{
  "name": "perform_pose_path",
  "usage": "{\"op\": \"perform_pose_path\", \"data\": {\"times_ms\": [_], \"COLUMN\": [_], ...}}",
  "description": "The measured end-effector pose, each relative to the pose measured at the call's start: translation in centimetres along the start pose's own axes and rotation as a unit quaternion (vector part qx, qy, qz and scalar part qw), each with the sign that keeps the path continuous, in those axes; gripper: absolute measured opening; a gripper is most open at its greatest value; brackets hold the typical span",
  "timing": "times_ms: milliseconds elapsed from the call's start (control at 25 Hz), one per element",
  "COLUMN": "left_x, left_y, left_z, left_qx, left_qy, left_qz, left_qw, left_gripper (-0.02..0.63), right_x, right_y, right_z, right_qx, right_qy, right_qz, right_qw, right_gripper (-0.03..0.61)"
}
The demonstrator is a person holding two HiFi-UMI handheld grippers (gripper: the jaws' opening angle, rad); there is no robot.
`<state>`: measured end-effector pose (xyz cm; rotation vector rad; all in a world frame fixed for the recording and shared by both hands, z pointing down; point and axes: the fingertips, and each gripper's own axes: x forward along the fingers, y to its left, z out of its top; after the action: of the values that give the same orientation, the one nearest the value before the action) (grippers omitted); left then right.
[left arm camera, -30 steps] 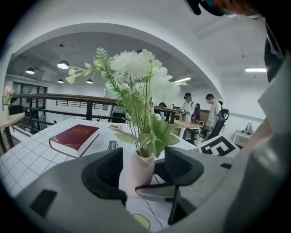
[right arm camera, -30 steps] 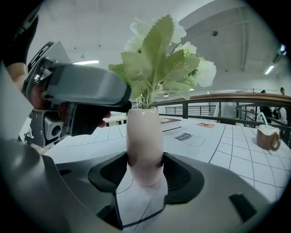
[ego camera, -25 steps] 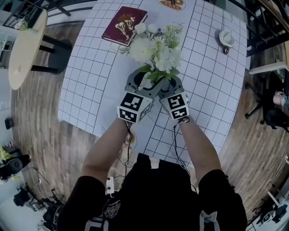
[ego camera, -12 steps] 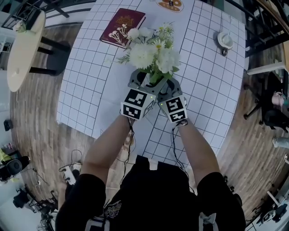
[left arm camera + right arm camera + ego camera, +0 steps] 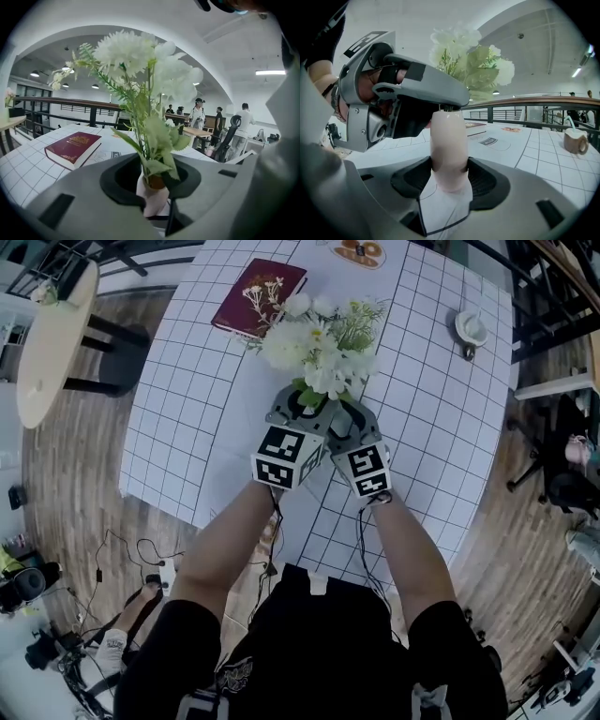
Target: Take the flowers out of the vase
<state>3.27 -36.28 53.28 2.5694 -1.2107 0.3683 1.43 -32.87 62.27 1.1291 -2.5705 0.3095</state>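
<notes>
A bunch of white flowers [image 5: 319, 341] with green leaves stands in a pale pink vase [image 5: 448, 145] on the gridded tablecloth [image 5: 187, 409]. My right gripper [image 5: 345, 418] is shut on the vase's body, whose sides touch both pads [image 5: 487, 176]. My left gripper [image 5: 302, 411] sits just above the vase rim [image 5: 152, 199]. Its jaws have just been closing and now press on the green stems [image 5: 151, 157] between them. In the right gripper view the left gripper [image 5: 408, 93] covers the vase mouth, and the blooms [image 5: 468, 61] rise behind it. In the head view, the flowers and both grippers hide the vase.
A dark red book [image 5: 259, 294] lies behind the vase to the left. A cup [image 5: 469, 326] stands at the far right of the table and a small plate [image 5: 358, 249] at the far edge. A round wooden table [image 5: 52, 334] stands off to the left. Several people [image 5: 199, 112] stand far behind.
The left gripper's jaws have drawn in around the stems. The flower heads have shifted slightly away from me and to the right. Both hands stay at the vase.
</notes>
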Motion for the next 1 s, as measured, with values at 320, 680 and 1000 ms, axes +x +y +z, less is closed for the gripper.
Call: {"op": "perform_pose_path", "data": {"times_ms": [320, 680, 1000], "left_x": [-1.0, -3.3, -6.7], "left_y": [0.1, 0.3, 1.0], "left_z": [2.4, 6.0, 9.7], "left_qx": [0.002, -0.009, -0.015], "left_qy": [-0.028, -0.077, -0.121], "left_qz": [0.002, 0.0, 0.003], "left_qw": [0.9996, 0.997, 0.9926], "left_gripper": [0.104, 0.103, 0.103], "right_x": [0.0, 0.0, -0.1], "right_y": [0.0, -0.1, -0.2], "right_z": [0.0, 0.0, -0.1], "right_qx": [0.0, -0.001, -0.002], "right_qy": [-0.002, -0.001, 0.004], "right_qz": [0.0, -0.001, -0.002], "right_qw": [1.0, 1.0, 1.0], "right_gripper": [0.258, 0.258, 0.258]}}
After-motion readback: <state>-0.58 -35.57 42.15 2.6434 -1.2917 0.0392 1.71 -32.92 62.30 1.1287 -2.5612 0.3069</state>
